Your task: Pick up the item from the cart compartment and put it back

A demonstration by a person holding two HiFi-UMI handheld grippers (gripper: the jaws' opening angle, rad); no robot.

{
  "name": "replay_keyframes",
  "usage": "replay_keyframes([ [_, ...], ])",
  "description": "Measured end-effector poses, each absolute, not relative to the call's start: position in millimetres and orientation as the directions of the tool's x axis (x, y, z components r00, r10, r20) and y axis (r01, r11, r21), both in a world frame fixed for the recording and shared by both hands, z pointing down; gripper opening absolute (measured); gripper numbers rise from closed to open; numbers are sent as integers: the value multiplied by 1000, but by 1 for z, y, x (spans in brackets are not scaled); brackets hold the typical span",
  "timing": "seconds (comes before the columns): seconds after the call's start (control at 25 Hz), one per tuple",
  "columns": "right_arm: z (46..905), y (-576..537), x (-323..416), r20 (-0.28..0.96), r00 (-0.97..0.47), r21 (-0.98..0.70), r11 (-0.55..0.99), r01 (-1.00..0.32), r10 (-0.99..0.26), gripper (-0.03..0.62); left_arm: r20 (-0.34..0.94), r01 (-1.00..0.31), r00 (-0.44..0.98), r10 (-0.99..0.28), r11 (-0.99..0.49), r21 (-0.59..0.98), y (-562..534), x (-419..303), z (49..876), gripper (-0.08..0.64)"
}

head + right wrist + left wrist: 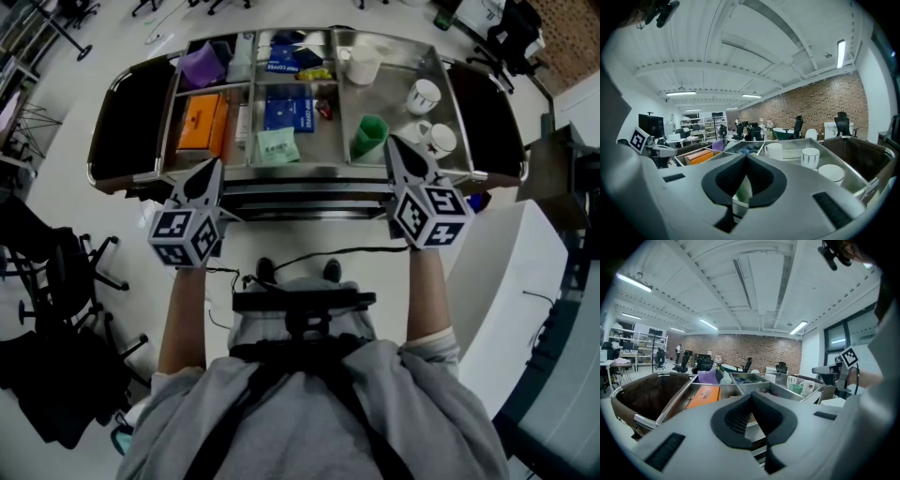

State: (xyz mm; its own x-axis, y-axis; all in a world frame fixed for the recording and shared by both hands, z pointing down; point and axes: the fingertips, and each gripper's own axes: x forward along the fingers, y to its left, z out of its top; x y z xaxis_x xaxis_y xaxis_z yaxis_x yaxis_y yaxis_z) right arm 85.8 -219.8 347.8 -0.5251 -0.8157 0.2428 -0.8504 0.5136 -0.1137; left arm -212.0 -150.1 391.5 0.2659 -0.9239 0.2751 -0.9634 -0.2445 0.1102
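A steel cart (309,172) with several compartments stands in front of me. The left compartment holds an orange box (201,124) and a purple pouch (201,66). In the middle lie a blue box (289,110) and a pale green packet (277,147). The right one holds a green cup (368,136) and white mugs (423,95). My left gripper (211,167) hovers shut and empty over the cart's near rim, by the orange box (704,395). My right gripper (392,142), also shut and empty, points over the near rim beside the green cup (743,190).
Dark bins (129,112) hang at both ends of the cart. A white counter (506,272) stands at my right and black office chairs (56,272) at my left. A third white cup (362,66) sits at the back of the right compartment.
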Motion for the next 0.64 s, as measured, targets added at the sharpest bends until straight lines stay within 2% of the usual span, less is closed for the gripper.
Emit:
replay_keyframes([
  [0.64,351,-215,90,242,-527,-115,515,-849,-815,8,273,-969,245,-930,-224,108,-142,-214,391,0],
])
